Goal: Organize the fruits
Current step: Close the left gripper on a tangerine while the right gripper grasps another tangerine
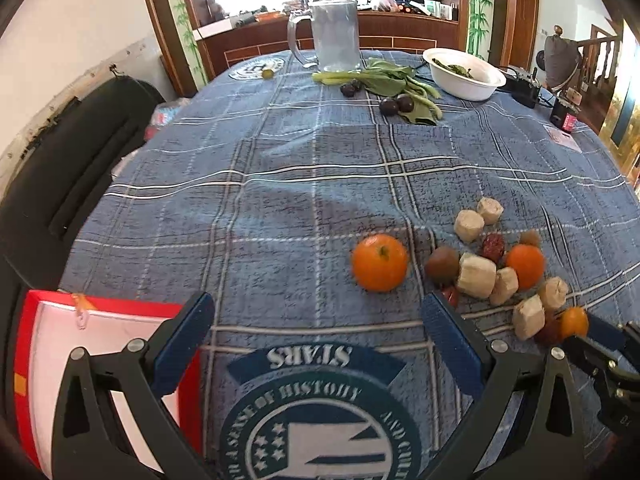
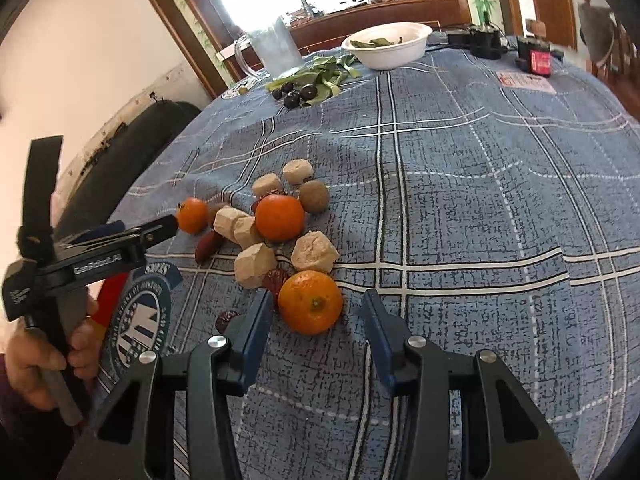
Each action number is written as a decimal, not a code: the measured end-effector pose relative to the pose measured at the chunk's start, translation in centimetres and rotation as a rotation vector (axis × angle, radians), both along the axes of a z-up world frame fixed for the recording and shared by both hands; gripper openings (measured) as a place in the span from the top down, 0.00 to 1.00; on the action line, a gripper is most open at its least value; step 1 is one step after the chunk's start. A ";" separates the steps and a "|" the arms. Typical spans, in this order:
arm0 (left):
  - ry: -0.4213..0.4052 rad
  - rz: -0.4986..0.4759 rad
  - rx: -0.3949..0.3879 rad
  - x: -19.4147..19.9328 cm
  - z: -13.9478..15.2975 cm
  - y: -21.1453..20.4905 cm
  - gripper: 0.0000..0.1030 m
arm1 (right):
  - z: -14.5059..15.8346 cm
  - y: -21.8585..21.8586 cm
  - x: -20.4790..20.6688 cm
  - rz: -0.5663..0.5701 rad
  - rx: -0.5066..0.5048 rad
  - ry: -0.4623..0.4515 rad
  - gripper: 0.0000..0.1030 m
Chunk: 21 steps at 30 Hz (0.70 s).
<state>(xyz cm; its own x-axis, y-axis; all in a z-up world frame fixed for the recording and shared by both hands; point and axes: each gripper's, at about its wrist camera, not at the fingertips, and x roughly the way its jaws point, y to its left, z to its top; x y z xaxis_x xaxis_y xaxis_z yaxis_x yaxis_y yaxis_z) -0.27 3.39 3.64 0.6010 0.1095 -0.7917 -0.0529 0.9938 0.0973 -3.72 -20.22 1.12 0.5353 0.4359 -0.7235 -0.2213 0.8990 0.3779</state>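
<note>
Box point(image 1: 104, 344), red-rimmed, shows only in our left view, lower left. Both tongs gape: left gripper point(image 1: 316, 320) below one orange point(image 1: 379, 262); right gripper point(image 2: 316, 320) flanks another orange point(image 2: 310, 301).

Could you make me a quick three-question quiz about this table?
1. True or false: the right gripper is open around an orange.
2. How many oranges lie on the tablecloth?
3. The white bowl holds: A) oranges B) green leaves C) nothing.

Key: 1 true; 2 three; 3 B.
</note>
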 end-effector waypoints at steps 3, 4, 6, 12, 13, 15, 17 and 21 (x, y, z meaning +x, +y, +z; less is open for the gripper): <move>0.009 -0.009 -0.014 1.1 -0.2 -0.2 0.00 | -0.2 -0.2 0.2 0.005 0.027 0.012 0.64; 0.015 -0.009 -0.015 1.4 -0.2 -0.3 0.00 | -0.2 -0.1 0.2 0.006 0.024 0.011 0.64; 0.025 -0.022 -0.024 2.0 -0.4 -0.6 0.03 | -0.2 0.3 0.1 0.017 0.009 0.004 0.69; 0.050 -0.027 -0.032 3.1 -1.4 -0.9 0.24 | -0.1 0.8 -0.2 0.035 -0.027 -0.016 0.69; 0.061 -0.030 -0.045 3.4 -1.7 -0.9 0.27 | -0.1 0.7 -0.2 0.034 -0.026 -0.015 0.69; 0.085 -0.039 -0.072 3.7 -2.3 -0.8 0.34 | 0.0 0.8 -0.2 0.036 -0.028 -0.015 0.69; 0.085 -0.044 -0.089 3.8 -2.6 -0.7 0.38 | -0.1 0.7 -0.2 0.037 -0.029 -0.017 0.69; 0.059 -0.058 -0.105 3.7 -2.5 -0.9 0.50 | 0.1 0.7 -0.2 0.037 -0.033 -0.025 0.70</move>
